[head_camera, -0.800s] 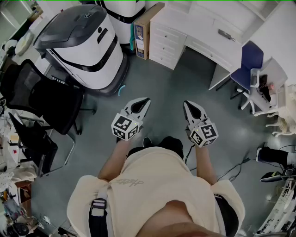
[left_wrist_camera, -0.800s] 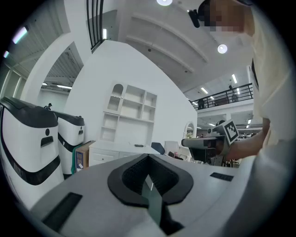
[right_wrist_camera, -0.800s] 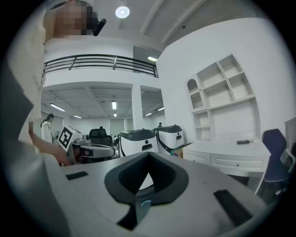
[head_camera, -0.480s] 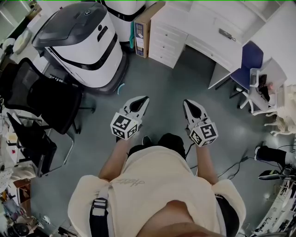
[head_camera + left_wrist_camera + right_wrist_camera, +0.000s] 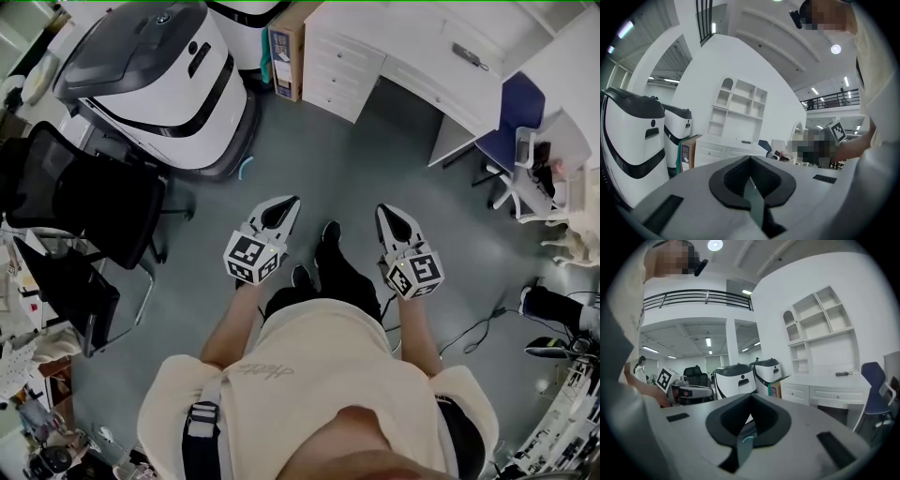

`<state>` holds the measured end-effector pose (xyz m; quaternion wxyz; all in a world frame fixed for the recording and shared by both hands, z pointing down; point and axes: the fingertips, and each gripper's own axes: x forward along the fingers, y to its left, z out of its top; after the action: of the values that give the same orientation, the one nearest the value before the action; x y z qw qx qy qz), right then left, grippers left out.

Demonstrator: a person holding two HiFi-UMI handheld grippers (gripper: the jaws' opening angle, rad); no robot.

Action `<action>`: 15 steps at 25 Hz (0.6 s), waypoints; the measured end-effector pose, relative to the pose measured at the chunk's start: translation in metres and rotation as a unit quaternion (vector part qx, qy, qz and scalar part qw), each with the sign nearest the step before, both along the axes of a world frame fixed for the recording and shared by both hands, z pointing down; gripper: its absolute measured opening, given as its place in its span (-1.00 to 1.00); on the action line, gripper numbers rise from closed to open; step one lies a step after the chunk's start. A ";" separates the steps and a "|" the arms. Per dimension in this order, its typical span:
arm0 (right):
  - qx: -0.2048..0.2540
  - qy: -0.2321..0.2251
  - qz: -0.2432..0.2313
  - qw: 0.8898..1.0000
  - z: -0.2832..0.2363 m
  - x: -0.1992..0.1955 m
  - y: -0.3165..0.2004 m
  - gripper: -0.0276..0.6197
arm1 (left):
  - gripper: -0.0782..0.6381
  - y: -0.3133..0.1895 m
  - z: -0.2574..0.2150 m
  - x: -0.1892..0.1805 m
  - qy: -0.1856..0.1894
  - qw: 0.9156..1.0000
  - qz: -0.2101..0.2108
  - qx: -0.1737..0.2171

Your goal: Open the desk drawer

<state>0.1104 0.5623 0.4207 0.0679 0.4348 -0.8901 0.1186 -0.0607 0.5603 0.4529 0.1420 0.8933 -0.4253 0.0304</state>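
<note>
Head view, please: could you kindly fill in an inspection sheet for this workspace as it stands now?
Surface: grey floor, bare between the person and the desk.
Job's things: white desk ahead; its drawers all look shut.
Clutter: small dark item on the desk top; cardboard box beside the drawers.
Grippers: left gripper and right gripper both shut and empty, held over the floor, well apart from the desk.
Cables: black cable on the floor at the right.
Surroundings: white machines, black chair, blue chair.
</note>
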 end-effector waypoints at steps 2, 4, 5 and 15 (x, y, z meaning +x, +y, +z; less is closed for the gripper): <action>-0.007 -0.007 -0.001 1.000 0.006 0.003 -0.014 -0.93 | -0.78 -0.013 0.002 0.002 -0.004 1.000 -0.005 -0.006; -0.009 -0.016 -0.003 1.000 0.011 0.009 -0.037 -0.93 | -0.78 -0.032 0.002 0.005 -0.011 1.000 -0.010 -0.007; -0.007 -0.016 -0.006 1.000 0.013 0.012 -0.051 -0.93 | -0.78 -0.045 -0.001 0.007 -0.015 1.000 -0.015 -0.004; 0.034 -0.029 -0.059 0.997 0.008 0.019 -0.184 -0.93 | -0.78 -0.173 -0.022 0.034 -0.039 0.999 -0.018 0.013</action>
<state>0.1295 0.3786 0.4288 0.0346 0.3796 -0.9194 0.0965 -0.0271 0.3875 0.4310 0.1143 0.8856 -0.4466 0.0574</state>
